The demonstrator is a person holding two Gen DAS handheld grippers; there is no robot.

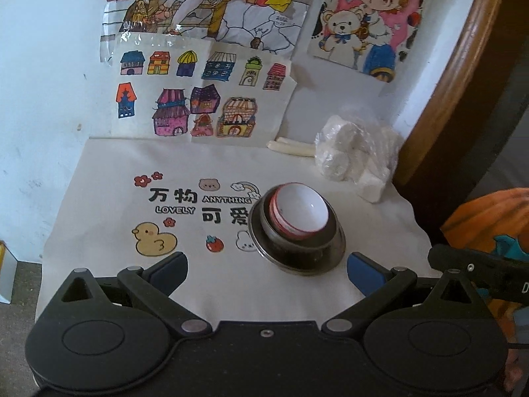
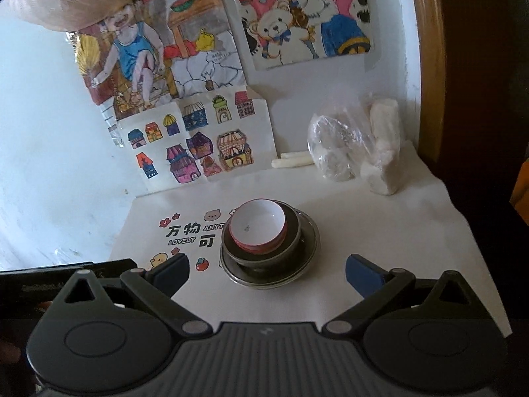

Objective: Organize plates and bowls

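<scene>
A: Entry, near field. Left claw (image 1: 267, 269): fingers spread wide, nothing between them. Right claw (image 2: 267, 273): same, wide and empty. Both hover over the counter (image 2: 380, 231), short of the stack.

B: Confirmed. Blue pads (image 1: 363, 273) on the left claw touch nothing. In the left wrist view the right tool shows as a black bar at the right edge.

A: Stack position: centre of the counter, on the white printed cloth (image 1: 115, 198), just ahead of both claws. In the left view it sits toward the right finger; in the right view it sits between the fingers.

B: Stack order, bottom up: metal plate (image 2: 310, 251), dark bowl (image 2: 264, 256) on it, red bowl (image 2: 257, 228) with a white inside nested in the dark one. The red bowl leans to one side.

A: Cloth print beside the stack: duck (image 1: 153, 240), strawberry, bear face, lettering. The plate covers part of the lettering.

B: Farther back, right corner: clear bag (image 2: 334, 147) of white lumps, and a white block (image 2: 380, 172) just beside it. Two pale sticks (image 2: 292, 160) lie at the wall's foot, near the bag.

A: Far field: wall (image 1: 43, 82) with drawings (image 1: 188, 99) of houses and cartoon figures taped up. Wooden frame (image 1: 463, 66) at right.
</scene>
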